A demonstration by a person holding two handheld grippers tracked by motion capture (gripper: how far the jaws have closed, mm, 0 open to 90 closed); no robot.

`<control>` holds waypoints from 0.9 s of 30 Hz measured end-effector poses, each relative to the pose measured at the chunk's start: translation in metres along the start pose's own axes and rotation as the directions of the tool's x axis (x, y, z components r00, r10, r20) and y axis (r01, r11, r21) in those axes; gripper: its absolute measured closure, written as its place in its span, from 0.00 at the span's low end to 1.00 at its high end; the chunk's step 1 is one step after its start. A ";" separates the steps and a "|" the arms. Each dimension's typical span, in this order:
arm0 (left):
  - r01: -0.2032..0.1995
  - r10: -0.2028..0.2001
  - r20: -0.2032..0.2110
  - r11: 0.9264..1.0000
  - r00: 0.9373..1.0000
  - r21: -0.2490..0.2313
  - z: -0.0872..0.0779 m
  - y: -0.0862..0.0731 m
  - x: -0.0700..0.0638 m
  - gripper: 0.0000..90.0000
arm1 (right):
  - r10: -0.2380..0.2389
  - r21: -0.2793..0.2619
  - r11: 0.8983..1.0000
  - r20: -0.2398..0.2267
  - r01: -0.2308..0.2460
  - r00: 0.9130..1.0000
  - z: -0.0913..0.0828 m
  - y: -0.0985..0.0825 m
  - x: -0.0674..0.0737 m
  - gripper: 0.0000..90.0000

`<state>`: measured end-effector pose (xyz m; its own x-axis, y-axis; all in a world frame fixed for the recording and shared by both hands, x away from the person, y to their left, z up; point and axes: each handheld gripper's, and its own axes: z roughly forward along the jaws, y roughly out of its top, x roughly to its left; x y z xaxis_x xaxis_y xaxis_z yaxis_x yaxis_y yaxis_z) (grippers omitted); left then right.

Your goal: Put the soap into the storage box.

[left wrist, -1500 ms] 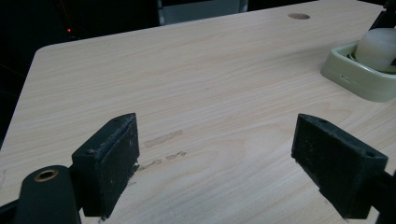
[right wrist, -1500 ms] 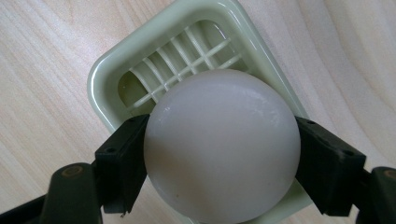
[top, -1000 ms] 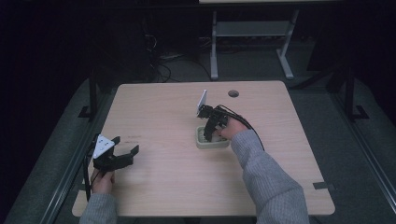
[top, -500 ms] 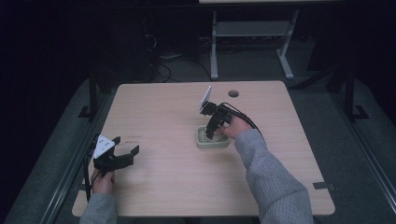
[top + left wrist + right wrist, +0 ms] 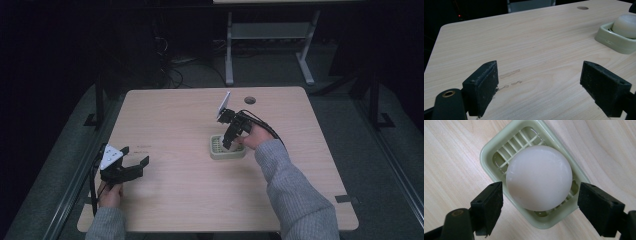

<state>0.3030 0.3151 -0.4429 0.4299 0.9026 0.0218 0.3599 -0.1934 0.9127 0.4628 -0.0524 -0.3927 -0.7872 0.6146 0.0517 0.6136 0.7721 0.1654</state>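
A round white soap [image 5: 539, 177] lies in a pale green slatted soap dish [image 5: 486, 153] near the table's middle. My right gripper [image 5: 540, 207] points down over it and is open, one jaw on each side of the soap with a small gap to each. From above, the right gripper [image 5: 228, 142] covers most of the dish [image 5: 219, 154]. My left gripper [image 5: 136, 155] is held low at the table's front left, open and holding nothing. In the left gripper view its jaws [image 5: 546, 82] stand wide apart over bare wood, with the dish [image 5: 614, 41] and soap [image 5: 625, 21] far right.
The light wooden table [image 5: 180, 190] has a round cable hole [image 5: 250, 100] near its far edge. Faint scuff marks [image 5: 510, 73] lie just ahead of the left gripper. A metal frame [image 5: 270, 30] stands on the dark floor behind the table.
My right hand has shifted slightly over the dish, and its gripper now tilts more steeply down. The left gripper has not moved.
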 end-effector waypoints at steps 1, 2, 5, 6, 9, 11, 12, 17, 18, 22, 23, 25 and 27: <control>0.000 0.000 0.000 1.000 1.000 0.000 0.000 0.000 0.000 0.16 | -0.004 -0.001 1.000 -0.003 0.004 1.000 0.000 -0.001 0.000 0.22; 0.002 -0.002 0.002 1.000 1.000 0.000 0.000 0.000 0.000 0.16 | -0.002 -0.001 1.000 -0.002 0.002 1.000 -0.001 -0.001 0.000 0.22; 0.001 -0.001 0.002 1.000 1.000 0.002 0.000 0.000 0.000 0.16 | 0.001 -0.004 1.000 -0.005 -0.001 1.000 -0.002 -0.003 -0.001 0.22; 0.001 -0.001 0.001 1.000 1.000 0.003 0.000 0.000 0.000 0.16 | -0.001 -0.004 1.000 -0.004 0.001 1.000 -0.002 -0.004 -0.001 0.22; 0.002 -0.002 0.004 1.000 1.000 0.001 0.000 0.000 0.000 0.16 | -0.001 -0.006 1.000 -0.003 0.001 1.000 -0.003 -0.005 -0.002 0.22; 0.001 -0.001 0.002 1.000 1.000 0.002 0.000 0.000 0.000 0.16 | 0.003 -0.006 1.000 -0.005 -0.003 1.000 -0.005 -0.007 -0.002 0.22; 0.003 -0.003 0.004 1.000 1.000 0.002 0.000 0.000 0.000 0.16 | 0.005 -0.011 1.000 -0.008 -0.005 1.000 -0.006 -0.009 -0.003 0.22; 0.001 -0.001 0.004 1.000 1.000 0.004 0.001 0.000 -0.001 0.16 | 0.011 -0.017 1.000 -0.009 -0.011 1.000 -0.008 -0.012 -0.005 0.22; 0.001 -0.001 0.005 1.000 1.000 0.004 0.001 0.000 -0.001 0.16 | 0.013 -0.018 1.000 -0.010 -0.013 1.000 -0.009 -0.013 -0.005 0.22; 0.000 0.000 0.004 1.000 1.000 0.005 0.001 0.000 -0.001 0.16 | 0.013 -0.024 1.000 -0.011 -0.014 1.000 -0.010 -0.016 -0.006 0.22; 0.000 0.000 0.004 1.000 1.000 0.005 0.001 0.000 -0.001 0.16 | 0.013 -0.024 1.000 -0.011 -0.014 1.000 -0.010 -0.016 -0.006 0.22; -0.002 0.001 0.005 1.000 1.000 0.007 0.001 0.000 0.000 0.16 | 0.020 -0.022 1.000 -0.016 -0.020 1.000 -0.010 -0.017 -0.006 0.22; -0.001 0.001 0.004 1.000 1.000 0.005 0.000 0.000 0.000 0.16 | 0.017 -0.021 1.000 -0.014 -0.017 1.000 -0.010 -0.018 -0.006 0.22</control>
<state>0.3030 0.3148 -0.4435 0.4337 0.9008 0.0206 0.3636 -0.1959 0.9107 0.4559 -0.0718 -0.3864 -0.7773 0.6253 0.0687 0.6259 0.7577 0.1848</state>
